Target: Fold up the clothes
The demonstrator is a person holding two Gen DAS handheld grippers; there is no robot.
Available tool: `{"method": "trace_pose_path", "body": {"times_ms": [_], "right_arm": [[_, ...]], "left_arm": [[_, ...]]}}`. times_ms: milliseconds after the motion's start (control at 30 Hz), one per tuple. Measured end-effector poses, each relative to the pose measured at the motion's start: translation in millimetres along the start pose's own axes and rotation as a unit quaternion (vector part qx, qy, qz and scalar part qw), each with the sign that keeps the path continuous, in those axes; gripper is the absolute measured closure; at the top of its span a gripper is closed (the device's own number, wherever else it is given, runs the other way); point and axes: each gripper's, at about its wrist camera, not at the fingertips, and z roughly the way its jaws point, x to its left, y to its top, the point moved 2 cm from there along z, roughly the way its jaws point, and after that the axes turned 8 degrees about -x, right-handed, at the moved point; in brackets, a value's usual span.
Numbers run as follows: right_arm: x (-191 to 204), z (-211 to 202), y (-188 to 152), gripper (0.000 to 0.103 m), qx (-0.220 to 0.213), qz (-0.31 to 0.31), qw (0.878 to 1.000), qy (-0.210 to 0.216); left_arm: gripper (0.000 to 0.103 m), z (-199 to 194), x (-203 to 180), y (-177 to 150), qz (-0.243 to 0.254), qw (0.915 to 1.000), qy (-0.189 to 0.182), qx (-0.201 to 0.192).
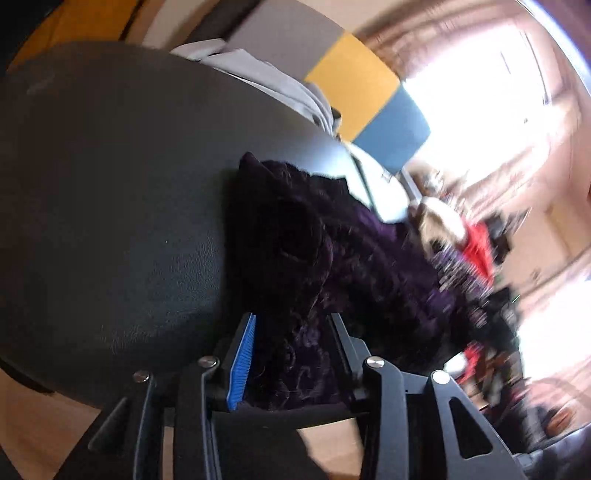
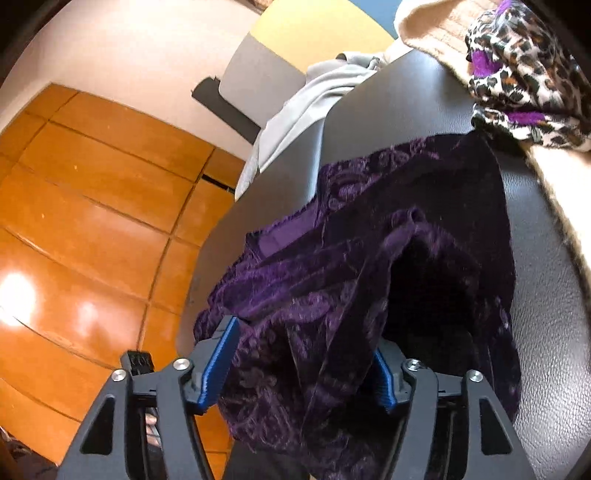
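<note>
A dark purple velvet garment (image 2: 369, 258) with a raised pattern lies bunched on a dark grey leather surface (image 2: 546, 295). My right gripper (image 2: 303, 354) is shut on a thick fold of it near the surface's front edge; blue pads (image 2: 218, 365) press the cloth from both sides. In the left wrist view the same purple garment (image 1: 332, 258) fills the gap of my left gripper (image 1: 291, 332), which is shut on it, one blue pad (image 1: 242, 363) showing at the left. The garment trails off to the right over the leather surface (image 1: 110, 221).
A leopard-print cloth with purple patches (image 2: 524, 74) and a beige knit (image 2: 436, 26) lie at the far right of the surface. A pale grey garment (image 2: 295, 114) hangs over the far edge. An orange tiled floor (image 2: 92, 203) lies to the left. Blurred clutter and a red item (image 1: 476, 247) at right.
</note>
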Motion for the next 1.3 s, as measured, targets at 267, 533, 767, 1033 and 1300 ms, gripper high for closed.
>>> {"method": "trace_pose_path", "body": {"times_ms": [267,533,767,1033,1300], "right_arm": [[-2.6,-8.8,-13.5,0.089,0.002,-0.057,0.995,-0.077],[10.5,-31.2,-16.4,0.094,-0.027,-0.068,0.996,-0.047],[29.5,-33.7,13.6,0.095,-0.064,-0.038,0.997,0.036],[-14.7,-1.8,78.7,0.091,-0.090,0.038,0.995,-0.027],[-33.9,-17.1,82.6,0.049,-0.103,0.068,0.992,0.004]], "left_arm": [[0.098,-16.5,-7.3,-1.4,0.002,0.9997,-0.024,-0.006],[0.099,-34.5,-22.4,2.7,-0.090,0.9806,-0.167,-0.049],[0.099,-35.4,-42.7,62.5,-0.129,0.9506,-0.260,-0.111],[0.098,23.4,-11.3,134.2,-0.215,0.9442,-0.207,-0.140],[0.076,76.8,24.7,143.2,-0.276,0.9461,-0.134,-0.104]]}}
